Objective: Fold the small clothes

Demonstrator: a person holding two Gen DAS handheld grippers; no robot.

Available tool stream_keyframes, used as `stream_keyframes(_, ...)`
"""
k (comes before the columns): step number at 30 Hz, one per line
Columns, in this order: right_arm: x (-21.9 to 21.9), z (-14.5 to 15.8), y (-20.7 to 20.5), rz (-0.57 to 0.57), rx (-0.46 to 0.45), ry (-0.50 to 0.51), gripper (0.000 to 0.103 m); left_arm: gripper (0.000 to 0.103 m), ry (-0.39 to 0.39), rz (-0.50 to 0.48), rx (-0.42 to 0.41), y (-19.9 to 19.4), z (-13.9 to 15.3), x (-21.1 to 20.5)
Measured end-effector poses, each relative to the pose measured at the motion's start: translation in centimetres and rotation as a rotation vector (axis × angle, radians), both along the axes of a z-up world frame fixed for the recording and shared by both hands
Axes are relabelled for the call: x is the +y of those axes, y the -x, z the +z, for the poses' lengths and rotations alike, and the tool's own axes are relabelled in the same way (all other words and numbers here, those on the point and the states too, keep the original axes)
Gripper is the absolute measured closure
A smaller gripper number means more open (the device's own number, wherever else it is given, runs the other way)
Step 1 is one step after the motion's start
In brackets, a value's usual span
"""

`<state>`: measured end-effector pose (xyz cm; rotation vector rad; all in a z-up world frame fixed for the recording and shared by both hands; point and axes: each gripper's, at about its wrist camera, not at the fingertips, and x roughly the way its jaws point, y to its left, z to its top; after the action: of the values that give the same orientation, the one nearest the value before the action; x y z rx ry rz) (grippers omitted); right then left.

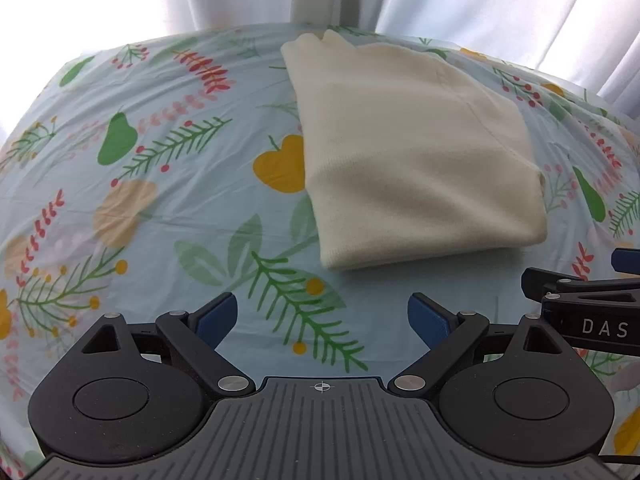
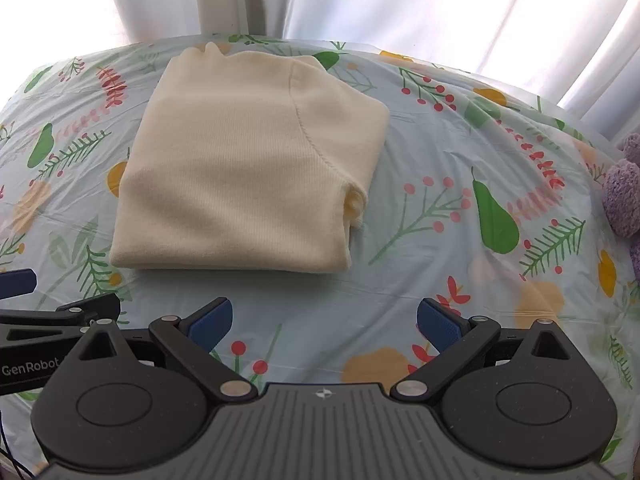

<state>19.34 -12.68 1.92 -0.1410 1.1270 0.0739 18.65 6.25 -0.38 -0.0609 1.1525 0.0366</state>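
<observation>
A cream knit sweater (image 1: 416, 156) lies folded into a rectangle on the floral tablecloth (image 1: 160, 184); it also shows in the right wrist view (image 2: 248, 168). My left gripper (image 1: 322, 320) is open and empty, a little in front of the sweater's near edge. My right gripper (image 2: 324, 322) is open and empty, in front of the sweater's near right corner. Each gripper's side shows at the edge of the other's view: the right one (image 1: 584, 300) and the left one (image 2: 60, 320).
The tablecloth (image 2: 480, 140) is light blue with leaves, pears and berries. White curtains (image 2: 360, 0) hang behind the table's far edge. A purple fuzzy item (image 2: 624, 196) sits at the right edge of the table.
</observation>
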Motion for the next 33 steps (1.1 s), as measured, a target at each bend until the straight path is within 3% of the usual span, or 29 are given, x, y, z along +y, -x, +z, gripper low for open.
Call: stream_keyframes(33, -0.2, 0.27, -0.08, -0.007, -0.008, 0.002, 0.004, 0.007, -0.006, -0.007, -0.007, 0.08, 0.05, 0.0)
